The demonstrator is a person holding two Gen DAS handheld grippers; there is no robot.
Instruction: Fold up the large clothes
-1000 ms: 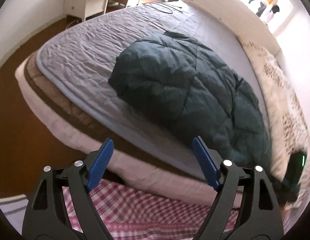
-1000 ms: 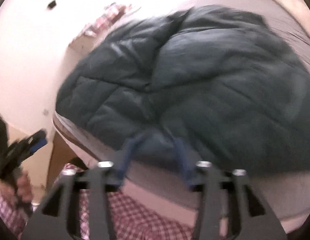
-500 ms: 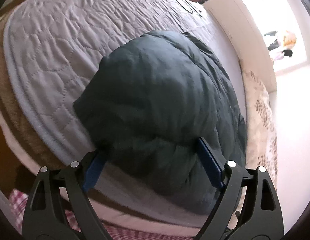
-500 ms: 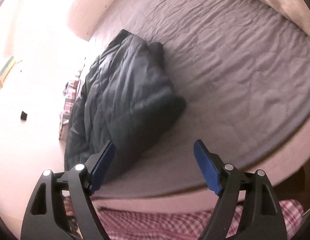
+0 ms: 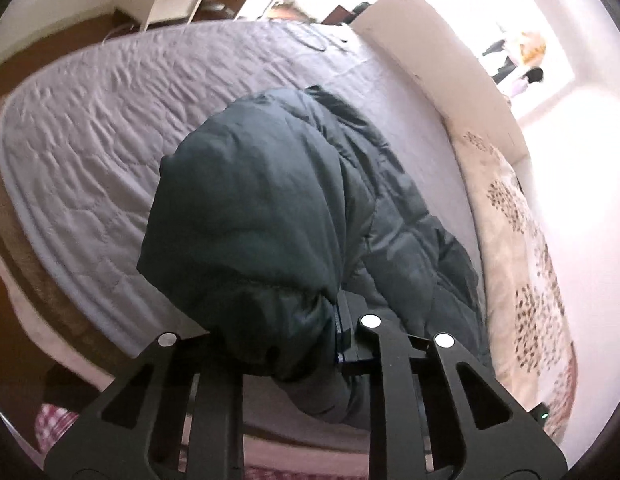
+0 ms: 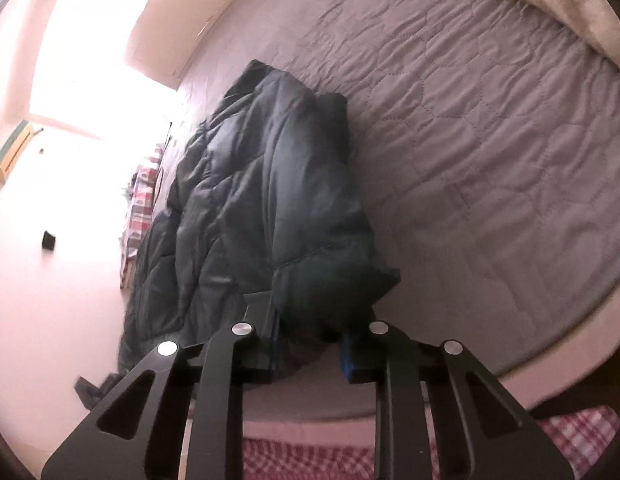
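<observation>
Left wrist view: left gripper (image 5: 293, 332) tilts down, jaws closing on the dark green puffer jacket (image 5: 269, 200) at the grey bed's (image 5: 89, 140) near edge. Right gripper (image 6: 310, 336) angles down likewise, closing on the jacket's other corner; floral duvet (image 5: 522, 260) lies beyond.

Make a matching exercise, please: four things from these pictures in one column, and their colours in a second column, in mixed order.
Things:
1. padded jacket
2. bed cover
3. gripper pads
4. blanket beside the headboard

Colours:
a. cream with brown spots
b. dark green
c. blue
d. grey, quilted

Pairs: 1-b, 2-d, 3-c, 4-a
</observation>
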